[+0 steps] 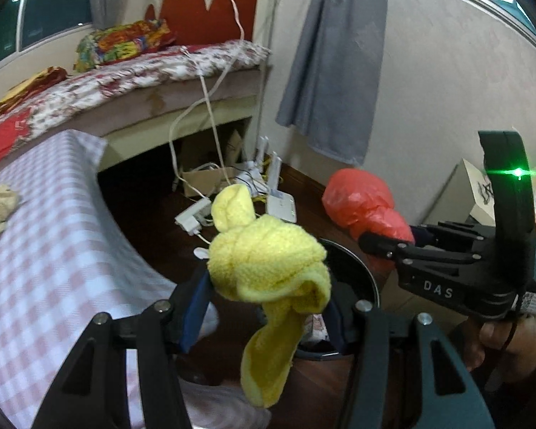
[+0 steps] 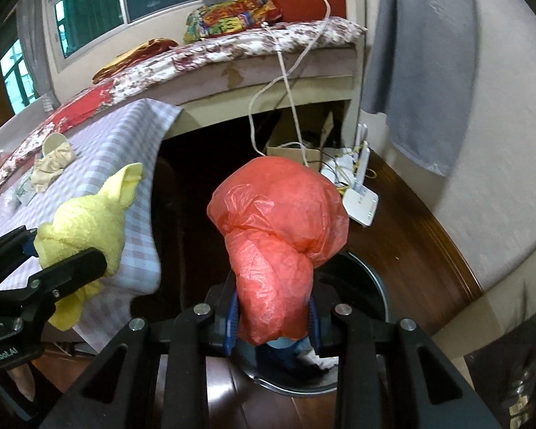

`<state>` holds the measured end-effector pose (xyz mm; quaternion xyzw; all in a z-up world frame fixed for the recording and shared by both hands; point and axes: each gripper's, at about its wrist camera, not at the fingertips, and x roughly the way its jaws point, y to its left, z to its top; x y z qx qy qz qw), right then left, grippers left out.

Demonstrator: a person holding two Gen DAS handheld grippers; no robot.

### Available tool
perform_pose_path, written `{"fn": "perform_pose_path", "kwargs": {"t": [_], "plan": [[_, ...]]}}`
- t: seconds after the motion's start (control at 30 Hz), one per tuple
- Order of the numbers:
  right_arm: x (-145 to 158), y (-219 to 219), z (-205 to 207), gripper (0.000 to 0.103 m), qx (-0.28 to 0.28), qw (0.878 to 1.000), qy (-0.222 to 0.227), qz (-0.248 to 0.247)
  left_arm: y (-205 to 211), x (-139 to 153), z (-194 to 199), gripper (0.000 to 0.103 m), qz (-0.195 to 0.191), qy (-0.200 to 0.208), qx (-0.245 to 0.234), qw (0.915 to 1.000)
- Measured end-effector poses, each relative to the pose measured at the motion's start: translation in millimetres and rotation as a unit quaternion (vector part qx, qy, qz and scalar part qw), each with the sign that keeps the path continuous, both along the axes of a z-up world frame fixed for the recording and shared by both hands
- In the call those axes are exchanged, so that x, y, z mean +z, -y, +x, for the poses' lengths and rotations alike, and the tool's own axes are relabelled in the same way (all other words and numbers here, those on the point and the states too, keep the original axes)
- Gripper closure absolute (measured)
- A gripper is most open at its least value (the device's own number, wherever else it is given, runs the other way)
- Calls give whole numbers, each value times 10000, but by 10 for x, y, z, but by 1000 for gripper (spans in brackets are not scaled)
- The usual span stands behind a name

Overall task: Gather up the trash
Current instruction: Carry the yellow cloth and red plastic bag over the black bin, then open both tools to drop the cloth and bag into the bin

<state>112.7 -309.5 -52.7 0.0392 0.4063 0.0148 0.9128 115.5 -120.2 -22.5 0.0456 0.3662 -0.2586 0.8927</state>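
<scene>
The left gripper (image 1: 268,307) clamps a knotted yellow cloth (image 1: 268,268), its tail hanging down. The right gripper (image 2: 273,321) pinches the neck of a puffed red plastic bag (image 2: 278,236). Both hang above a round black bin (image 2: 357,286) on the dark wooden floor (image 2: 411,236). Just left stands the checked-cloth worktop (image 1: 53,250), bearing crumpled beige paper (image 2: 51,166). Beyond, cables and a white router (image 2: 361,203) clutter the floor beneath the bed (image 1: 125,82).

Yellow cloth (image 1: 268,268) fluffy terry; red bag (image 2: 282,243) thin crinkled plastic; floor (image 2: 411,221) glossy dark wood.
</scene>
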Motion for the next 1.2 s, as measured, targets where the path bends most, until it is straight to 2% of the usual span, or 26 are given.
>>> {"fn": "perform_pose_path", "kwargs": {"t": [0.27, 0.53, 0.8, 1.0, 1.2], "plan": [[-227, 334, -92, 70, -275, 9993, -270, 16, 298, -267, 58, 46, 84, -362, -282, 9989], [-523, 531, -100, 70, -279, 9976, -636, -2, 504, -485, 152, 46, 134, -665, -455, 9967], [-936, 664, 16, 70, 35, 9936, -1124, -103, 690, -879, 333, 46, 155, -1208, -546, 9911], [-1213, 649, 137, 70, 360, 9893, -1405, -157, 822, -1118, 437, 46, 328, -1520, -556, 9863], [-1435, 592, 236, 70, 648, 9837, -1649, -291, 855, -1266, 486, 46, 440, -1763, -530, 9819]]}}
